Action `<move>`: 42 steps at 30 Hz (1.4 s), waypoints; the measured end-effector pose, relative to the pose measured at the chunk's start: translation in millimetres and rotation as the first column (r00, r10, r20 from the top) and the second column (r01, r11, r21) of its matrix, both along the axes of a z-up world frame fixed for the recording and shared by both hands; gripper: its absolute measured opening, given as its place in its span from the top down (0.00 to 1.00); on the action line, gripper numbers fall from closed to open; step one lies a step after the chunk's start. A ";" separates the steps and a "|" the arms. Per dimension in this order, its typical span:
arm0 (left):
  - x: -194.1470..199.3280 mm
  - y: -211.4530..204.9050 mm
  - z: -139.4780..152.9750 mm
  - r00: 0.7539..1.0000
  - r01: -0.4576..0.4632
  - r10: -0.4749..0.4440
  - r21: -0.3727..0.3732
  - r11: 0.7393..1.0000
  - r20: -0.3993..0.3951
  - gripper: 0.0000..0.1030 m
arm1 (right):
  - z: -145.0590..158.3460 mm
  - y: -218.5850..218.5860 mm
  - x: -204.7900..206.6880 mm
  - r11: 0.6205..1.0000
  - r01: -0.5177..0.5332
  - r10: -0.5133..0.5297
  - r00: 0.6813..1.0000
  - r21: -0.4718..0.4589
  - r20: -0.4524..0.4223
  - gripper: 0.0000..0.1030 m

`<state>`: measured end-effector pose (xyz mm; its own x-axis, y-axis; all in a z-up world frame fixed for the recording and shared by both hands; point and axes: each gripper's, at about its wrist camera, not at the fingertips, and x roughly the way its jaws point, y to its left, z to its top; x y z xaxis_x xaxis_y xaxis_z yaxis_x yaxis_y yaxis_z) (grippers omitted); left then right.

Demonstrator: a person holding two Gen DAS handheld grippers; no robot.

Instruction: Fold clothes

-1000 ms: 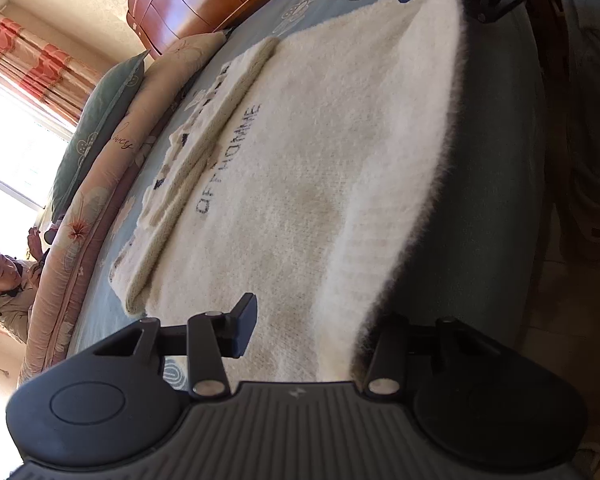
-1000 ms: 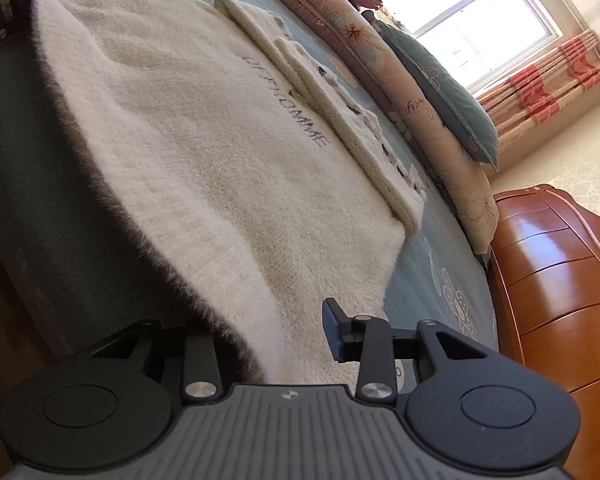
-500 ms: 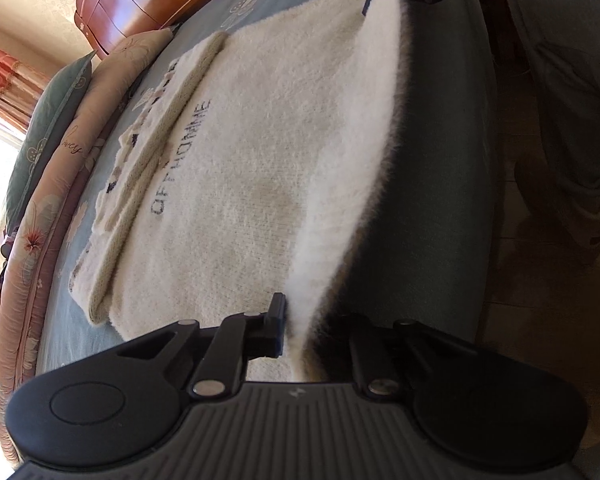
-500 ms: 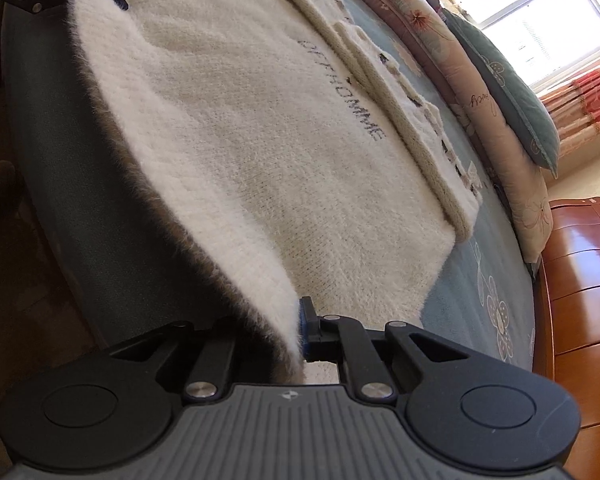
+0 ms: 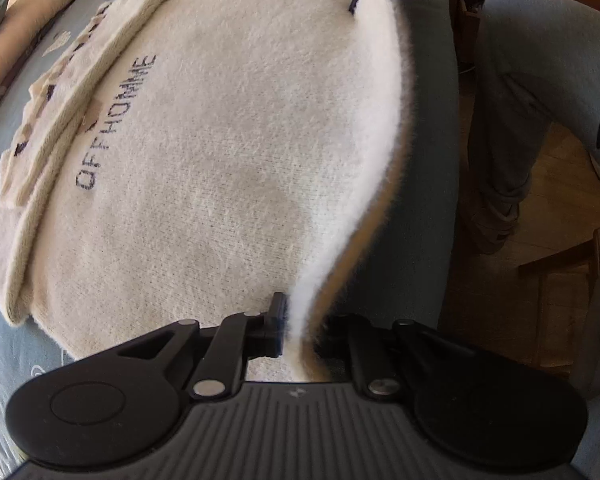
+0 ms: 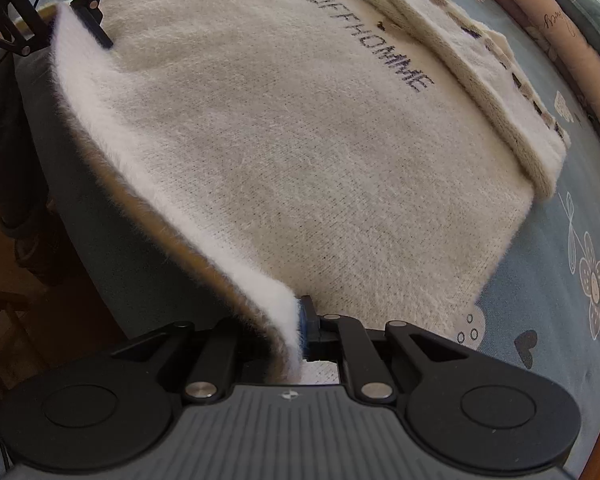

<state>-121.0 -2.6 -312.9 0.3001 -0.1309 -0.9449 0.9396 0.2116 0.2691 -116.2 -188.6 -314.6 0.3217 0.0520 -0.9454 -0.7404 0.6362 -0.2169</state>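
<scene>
Sweater [image 5: 228,152], cream and fuzzy, lies spread on the blue bed [image 6: 560,320], its near edge lifted off the mattress into a raised ridge. That lifted edge runs as the long axis between the two tongs, along the bed's side. Left tongs [image 5: 296,332] are clenched on one end of the edge, fabric pinched between the fingers. Right tongs [image 6: 296,336] are clenched on the other end, a blue pad pressed against the pile. Each wrist view shows the other tongs at the far end of the ridge, top of frame.

Dark lettering "OFFHOMME" [image 5: 112,124] runs roughly parallel to the held edge, farther in on the sweater. Beyond the lettering a folded sleeve [image 6: 480,64] with a dark and tan pattern lies on the body, also lengthwise in the same direction. Past it, along the far side of the bed, sits a long pink pillow [image 6: 540,28]. Grey-trousered leg [image 5: 512,92] stands on the wooden floor beside the bed.
</scene>
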 end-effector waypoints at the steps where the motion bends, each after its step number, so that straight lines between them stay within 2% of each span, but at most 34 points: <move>1: 2.6 -1.9 0.4 1.000 -0.009 0.009 0.009 1.000 -0.015 0.91 | -0.2 2.6 1.5 1.000 -0.006 0.006 1.000 -0.013 -0.011 0.89; 4: 10.6 -7.7 1.4 0.998 -0.035 0.037 0.035 0.999 -0.060 0.92 | 0.9 6.5 5.4 0.997 -0.063 0.060 0.997 -0.048 -0.049 0.89; 8: 21.2 -15.4 2.8 0.990 -0.068 0.076 0.073 0.995 -0.118 0.92 | 2.6 8.3 20.1 0.998 -0.031 0.024 0.991 -0.050 -0.132 0.89; 10: 21.3 -23.7 1.1 0.988 -0.090 0.104 0.119 0.989 -0.116 0.92 | 2.6 10.5 25.9 0.998 -0.020 0.010 0.986 -0.058 -0.165 0.89; 13: 26.4 -34.4 -1.0 0.978 -0.138 0.163 0.177 0.974 -0.130 0.92 | 2.7 13.6 34.7 0.998 -0.004 -0.011 0.977 -0.069 -0.214 0.89; 18: 36.5 -46.2 2.3 0.950 -0.242 0.282 0.263 0.934 -0.130 0.93 | 7.5 4.9 50.1 0.998 0.051 -0.056 0.952 -0.023 -0.301 0.90; 21: 39.6 -48.0 12.6 0.939 -0.281 0.322 0.271 0.921 -0.120 0.94 | 20.0 -2.6 57.5 0.997 0.069 -0.058 0.940 0.021 -0.335 0.92; 26: 55.1 -41.3 36.6 0.911 -0.368 0.399 0.237 0.899 -0.101 0.95 | 44.2 -7.8 65.2 0.997 0.052 -0.027 0.941 0.065 -0.338 0.92; 29: 72.9 -37.6 55.6 0.904 -0.399 0.420 0.190 0.897 -0.084 0.95 | 56.2 -10.9 75.4 0.996 0.049 -0.022 0.948 0.076 -0.319 0.92; 34: 104.0 -21.2 77.5 0.902 -0.414 0.423 0.108 0.904 -0.082 0.95 | 76.2 -14.2 102.6 0.994 0.087 -0.065 0.954 0.064 -0.293 0.92; 42: 146.7 -7.4 83.7 0.905 -0.416 0.415 0.017 0.909 -0.094 0.94 | 91.3 -5.2 142.8 0.984 0.180 -0.178 0.947 -0.018 -0.267 0.93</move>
